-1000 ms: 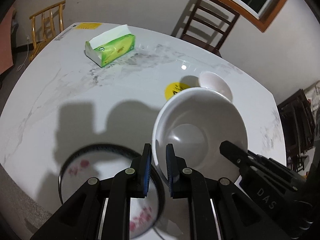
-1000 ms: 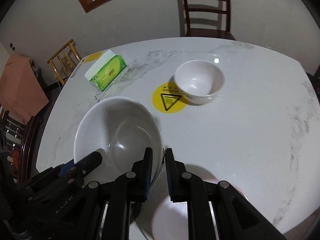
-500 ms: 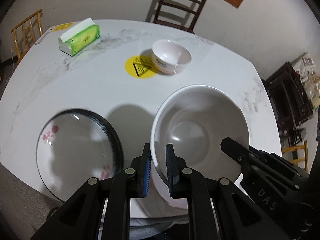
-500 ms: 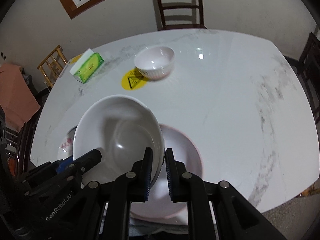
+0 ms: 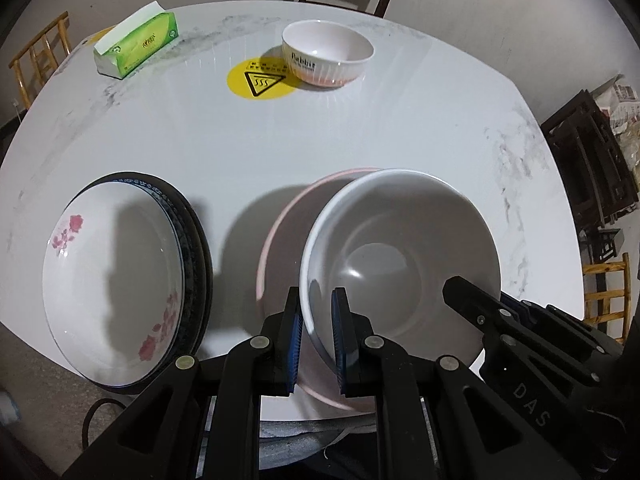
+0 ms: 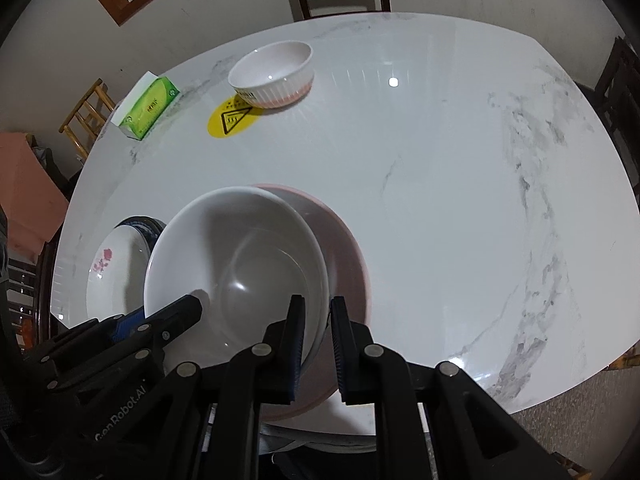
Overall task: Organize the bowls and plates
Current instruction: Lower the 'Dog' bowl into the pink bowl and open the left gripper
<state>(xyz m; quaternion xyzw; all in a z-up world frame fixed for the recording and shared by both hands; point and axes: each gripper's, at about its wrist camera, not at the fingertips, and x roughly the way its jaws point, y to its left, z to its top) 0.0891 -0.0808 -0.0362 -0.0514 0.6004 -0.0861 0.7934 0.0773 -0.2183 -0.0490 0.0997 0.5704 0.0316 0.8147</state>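
Marble table — white bowl mouth-up, tilted

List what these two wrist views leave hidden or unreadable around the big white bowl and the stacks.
- Pink bowl: mostly covered by the white bowl in both views; contact between them unclear.
- Dark-rimmed plates under the floral plate, left wrist view: count unclear.
- Yellow sticker, right wrist view: text too small.
- Table near edge: hidden by both hand-held grippers.

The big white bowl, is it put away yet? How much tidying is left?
Done: the flowered plate sits on a dark plate. In hand: both grippers, left and right, pinch the big white bowl's rim above the pink bowl; not set down yet. Left: the small ribbed bowl stands alone across the table.
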